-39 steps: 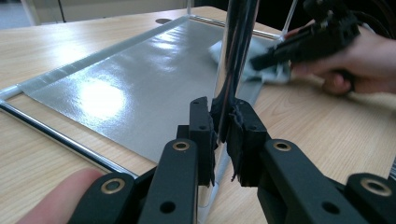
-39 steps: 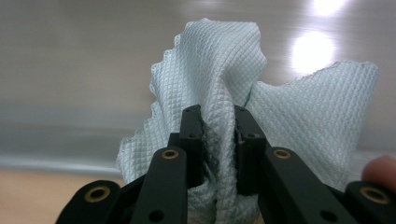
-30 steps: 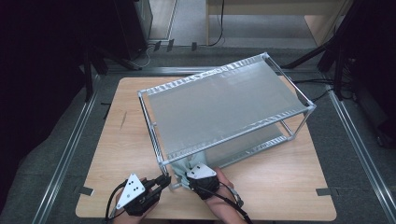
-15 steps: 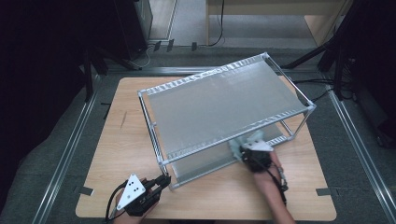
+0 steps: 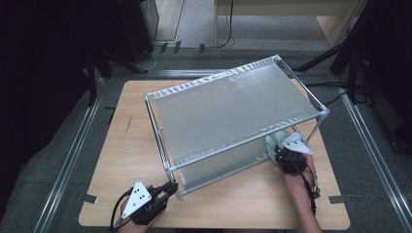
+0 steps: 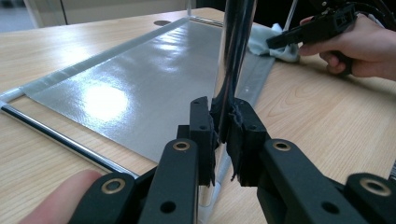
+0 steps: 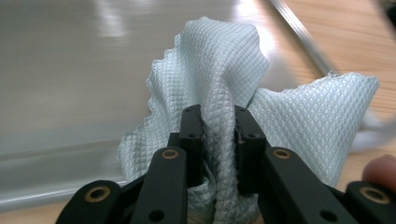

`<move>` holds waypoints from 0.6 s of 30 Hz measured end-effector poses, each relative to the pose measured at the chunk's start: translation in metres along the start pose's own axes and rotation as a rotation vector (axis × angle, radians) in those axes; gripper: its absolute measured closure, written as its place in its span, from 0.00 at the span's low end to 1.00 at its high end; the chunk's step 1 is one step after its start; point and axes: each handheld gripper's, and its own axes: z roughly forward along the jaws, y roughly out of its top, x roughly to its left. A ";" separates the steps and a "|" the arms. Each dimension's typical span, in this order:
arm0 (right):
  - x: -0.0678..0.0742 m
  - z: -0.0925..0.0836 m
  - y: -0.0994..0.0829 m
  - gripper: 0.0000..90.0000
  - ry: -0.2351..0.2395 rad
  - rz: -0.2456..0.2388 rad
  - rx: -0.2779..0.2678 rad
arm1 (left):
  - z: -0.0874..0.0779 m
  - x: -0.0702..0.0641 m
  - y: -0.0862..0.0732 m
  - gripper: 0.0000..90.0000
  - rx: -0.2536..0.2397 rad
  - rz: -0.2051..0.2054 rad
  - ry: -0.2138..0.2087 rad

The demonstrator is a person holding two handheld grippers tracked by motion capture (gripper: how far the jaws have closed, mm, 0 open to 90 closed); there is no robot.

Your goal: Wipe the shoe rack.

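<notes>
A metal-framed rack (image 5: 233,111) with two grey shelves stands on the wooden table (image 5: 121,141). My left gripper (image 5: 170,187) is shut on the rack's near-left upright post (image 6: 236,46), low down near its foot; in the left gripper view the gripper (image 6: 223,123) has both pads pressed on the chrome tube. My right gripper (image 5: 278,148) is shut on a pale blue waffle-weave cloth (image 7: 219,70), which bunches up between the jaws (image 7: 218,121). The cloth (image 5: 274,141) rests against the lower shelf (image 7: 70,70) near the rack's near-right corner.
The rack covers most of the table's middle. Bare wood lies along the near edge between my hands and on the left side. Metal rails run along both sides of the table, with dark stands and cables beyond.
My right gripper has carried the cloth to the right along the rack's near side, from beside the left gripper to the near-right corner. The left gripper has kept still on the post.
</notes>
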 end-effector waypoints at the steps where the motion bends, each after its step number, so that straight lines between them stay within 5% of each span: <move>1: 0.009 -0.001 0.000 0.86 0.022 -0.011 0.003 | 0.000 0.000 0.000 0.91 0.000 0.000 0.000; 2: 0.009 -0.001 0.000 0.86 0.022 -0.011 0.003 | 0.000 0.000 0.000 0.91 0.000 0.000 0.000; 7: 0.088 -0.015 -0.005 0.86 0.173 -0.162 0.003 | 0.000 0.000 0.000 0.91 0.002 -0.003 0.001; 8: 0.088 -0.015 -0.005 0.86 0.173 -0.162 0.003 | 0.000 0.000 0.000 0.91 0.002 -0.003 0.001; 9: 0.124 -0.023 -0.007 0.86 0.260 -0.206 -0.001 | 0.000 0.000 0.000 0.91 0.002 -0.004 0.001; 11: 0.156 -0.030 -0.010 0.86 0.332 -0.249 -0.011 | 0.000 0.000 0.000 0.90 0.000 -0.007 0.001; 12: 0.156 -0.030 -0.010 0.86 0.332 -0.249 -0.011 | 0.000 0.000 0.000 0.90 0.000 -0.007 0.001; 13: 0.186 -0.037 -0.014 0.86 0.392 -0.308 -0.025 | 0.000 0.000 0.000 0.90 0.001 -0.006 0.001; 16: 0.211 -0.045 -0.017 0.86 0.466 -0.355 -0.034 | 0.000 0.000 0.000 0.90 0.001 -0.005 0.002; 18: 0.210 -0.045 -0.014 0.86 0.484 -0.378 -0.026 | 0.000 -0.001 0.000 0.91 0.001 -0.002 0.003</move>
